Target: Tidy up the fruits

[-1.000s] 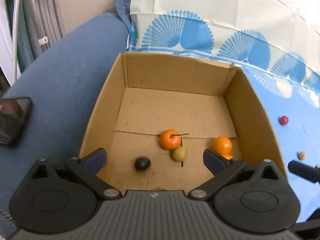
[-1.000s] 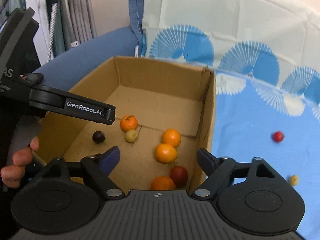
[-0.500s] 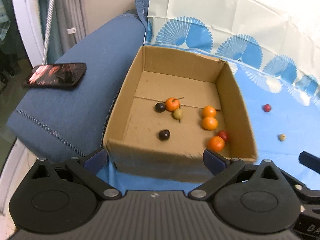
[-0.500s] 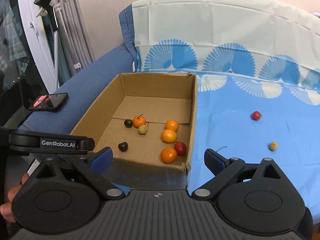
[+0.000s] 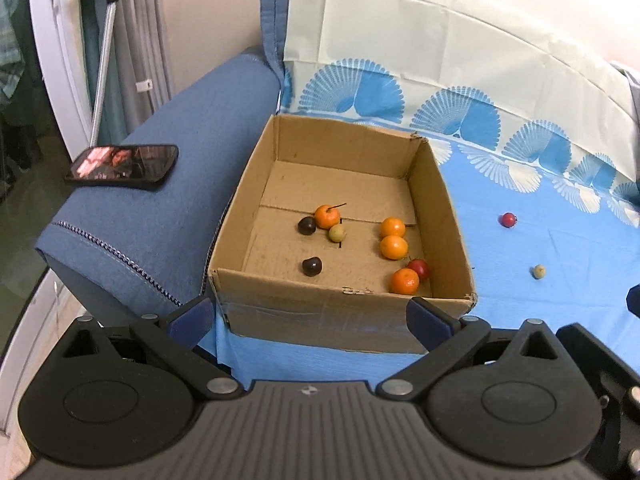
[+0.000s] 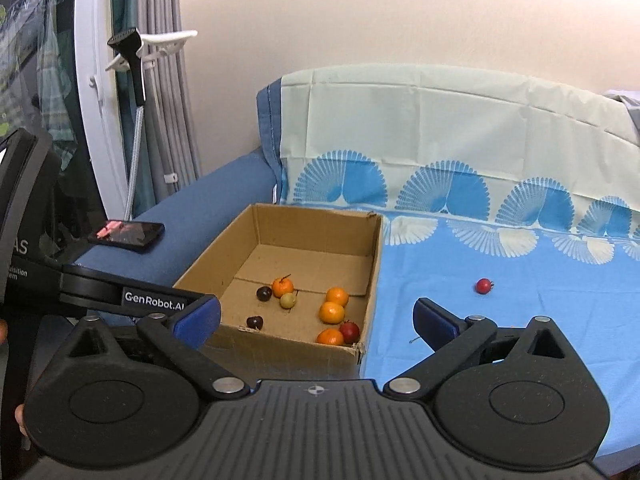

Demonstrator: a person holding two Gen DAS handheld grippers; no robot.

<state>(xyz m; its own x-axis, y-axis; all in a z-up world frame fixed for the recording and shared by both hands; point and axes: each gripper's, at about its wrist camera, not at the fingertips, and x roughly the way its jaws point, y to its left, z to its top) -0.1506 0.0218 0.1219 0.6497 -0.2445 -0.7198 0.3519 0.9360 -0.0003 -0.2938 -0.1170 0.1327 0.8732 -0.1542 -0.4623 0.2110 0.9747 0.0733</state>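
My right fingers (image 6: 436,320) have just been opening and stand wide apart, with nothing between them. My left fingers (image 5: 188,316) are apart too, empty. Most fruits lie in the cardboard box (image 5: 344,308). Right of the box, a red fruit (image 6: 483,285) lies on the blue sheet (image 6: 520,320).

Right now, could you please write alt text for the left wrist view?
An open cardboard box on a blue patterned cloth holds eight small fruits. A red fruit and a yellowish fruit lie outside on the cloth. The left gripper is open and empty; a phone rests on the sofa arm.
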